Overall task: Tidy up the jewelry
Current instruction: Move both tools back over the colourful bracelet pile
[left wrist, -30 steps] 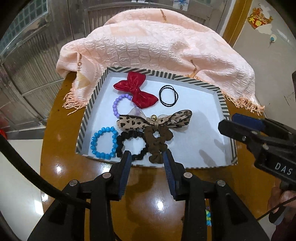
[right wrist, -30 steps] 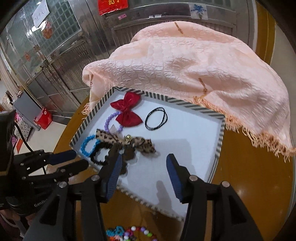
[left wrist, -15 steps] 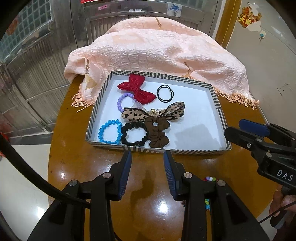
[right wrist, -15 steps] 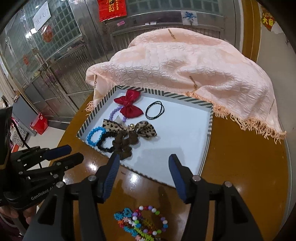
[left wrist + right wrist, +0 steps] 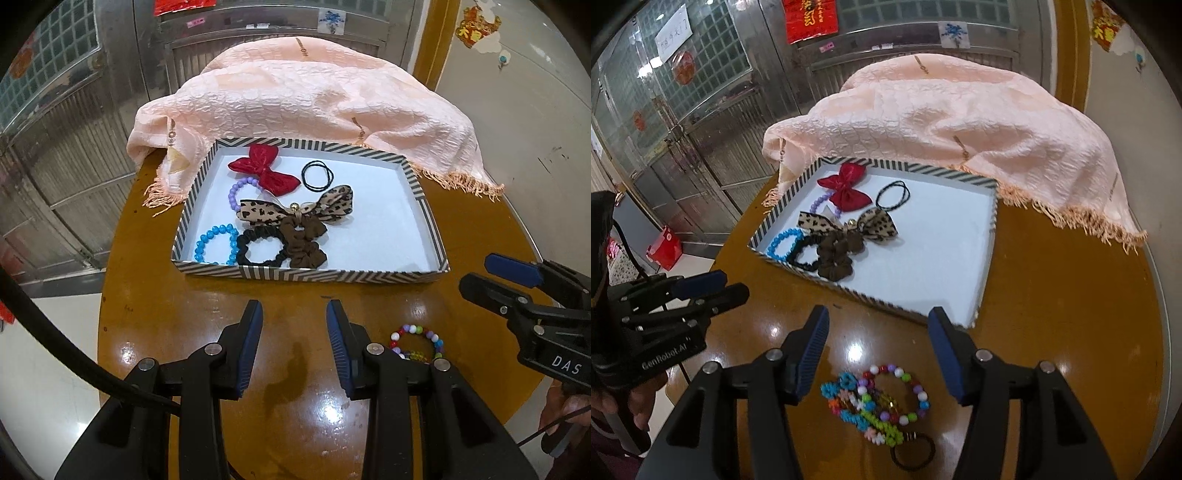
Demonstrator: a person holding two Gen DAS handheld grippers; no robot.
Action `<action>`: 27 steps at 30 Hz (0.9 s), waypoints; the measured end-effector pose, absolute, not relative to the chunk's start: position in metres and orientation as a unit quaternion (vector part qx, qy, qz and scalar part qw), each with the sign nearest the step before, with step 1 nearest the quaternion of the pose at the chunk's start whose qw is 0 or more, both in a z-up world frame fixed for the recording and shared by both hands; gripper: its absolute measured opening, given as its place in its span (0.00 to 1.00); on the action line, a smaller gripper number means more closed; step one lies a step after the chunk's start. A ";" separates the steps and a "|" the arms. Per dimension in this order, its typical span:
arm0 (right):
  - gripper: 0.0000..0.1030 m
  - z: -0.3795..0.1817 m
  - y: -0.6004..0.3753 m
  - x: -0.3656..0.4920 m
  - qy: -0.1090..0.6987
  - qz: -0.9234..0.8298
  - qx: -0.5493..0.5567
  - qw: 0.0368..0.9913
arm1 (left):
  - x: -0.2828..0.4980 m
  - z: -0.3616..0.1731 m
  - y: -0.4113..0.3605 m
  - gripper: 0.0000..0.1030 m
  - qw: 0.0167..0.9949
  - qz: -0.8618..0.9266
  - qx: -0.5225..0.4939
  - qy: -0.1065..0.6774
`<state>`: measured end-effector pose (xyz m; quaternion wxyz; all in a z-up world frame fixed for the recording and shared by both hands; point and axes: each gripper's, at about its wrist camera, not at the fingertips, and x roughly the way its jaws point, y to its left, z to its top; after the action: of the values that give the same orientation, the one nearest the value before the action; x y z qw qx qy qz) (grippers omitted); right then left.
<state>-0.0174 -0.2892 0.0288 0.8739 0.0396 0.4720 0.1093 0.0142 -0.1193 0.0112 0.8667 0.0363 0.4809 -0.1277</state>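
Jewelry tray held seven pieces: two bows, two bracelets, two scrunchies, one elastic; both grippers, left and right, gaped empty, the right's jaws having just widened.

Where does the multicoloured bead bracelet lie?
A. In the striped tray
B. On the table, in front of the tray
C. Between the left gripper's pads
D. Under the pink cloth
B: the bracelet lies on the bare table, on the near side of the tray, outside its rim.

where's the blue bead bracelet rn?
Blue bead bracelet lies in the striped tray's near-left corner in the left wrist view, touching the black scrunchie on its right.
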 end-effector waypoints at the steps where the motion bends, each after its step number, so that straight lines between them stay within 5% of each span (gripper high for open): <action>1: 0.57 0.028 -0.292 -0.021 0.472 0.106 0.042 0.874 | 0.013 0.011 -0.120 0.21 0.866 -0.129 0.038 0.481; 27: 0.57 -0.029 -0.326 -0.081 0.517 0.072 0.056 0.851 | -0.005 -0.017 -0.135 0.21 0.830 -0.170 0.035 0.529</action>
<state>-0.0812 -0.3263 -0.0292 0.8514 0.0559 0.5165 0.0716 -0.0049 -0.1350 -0.0171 0.8303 0.0350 0.5295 -0.1704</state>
